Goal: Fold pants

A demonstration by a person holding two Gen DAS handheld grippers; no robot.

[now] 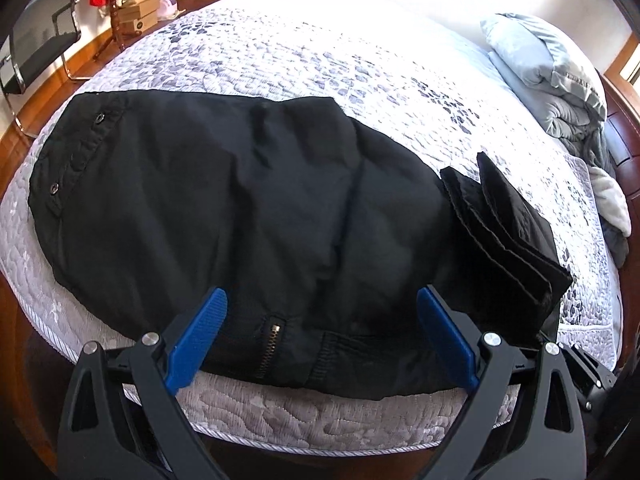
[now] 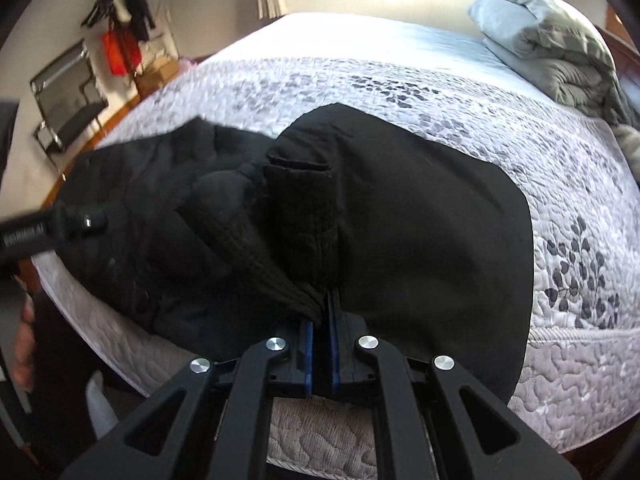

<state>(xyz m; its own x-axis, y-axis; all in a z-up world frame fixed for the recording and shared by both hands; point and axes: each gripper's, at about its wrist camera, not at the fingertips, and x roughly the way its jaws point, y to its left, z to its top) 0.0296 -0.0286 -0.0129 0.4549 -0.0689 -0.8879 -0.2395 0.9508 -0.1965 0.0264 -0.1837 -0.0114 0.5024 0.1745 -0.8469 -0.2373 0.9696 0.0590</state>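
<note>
A: Black pants [image 1: 224, 200] spread across the near side of the bed [image 1: 320, 60], waistband with its snaps off to the left, zipper [image 1: 270, 346] right at the mattress edge. The legs look doubled over the body already, I'd say, because the cuffs [image 1: 508, 224] are up in the air on the right.

B: And that's the right gripper [image 2: 322, 312] doing the lifting. Its blue pads are pinched tight on the ribbed cuffs [image 2: 304, 216], fabric bunched between them. Holding both hems together keeps the two legs moving as one.

A: Left gripper [image 1: 320, 340]?

B: Wide apart, nothing in it. It hovers over the near edge by the zipper, jaws straddling the fabric without biting. My read: it's placed to pin or catch that edge while the cuffs carry across.

A: So partway through the fold?

B: Looks that way. The risk I'd flag is slick fabric sliding off the mattress edge if the near side isn't held.

A: Beyond that, a grey duvet [image 1: 552, 76] heaped at the far right, well apart from the pants.
</note>
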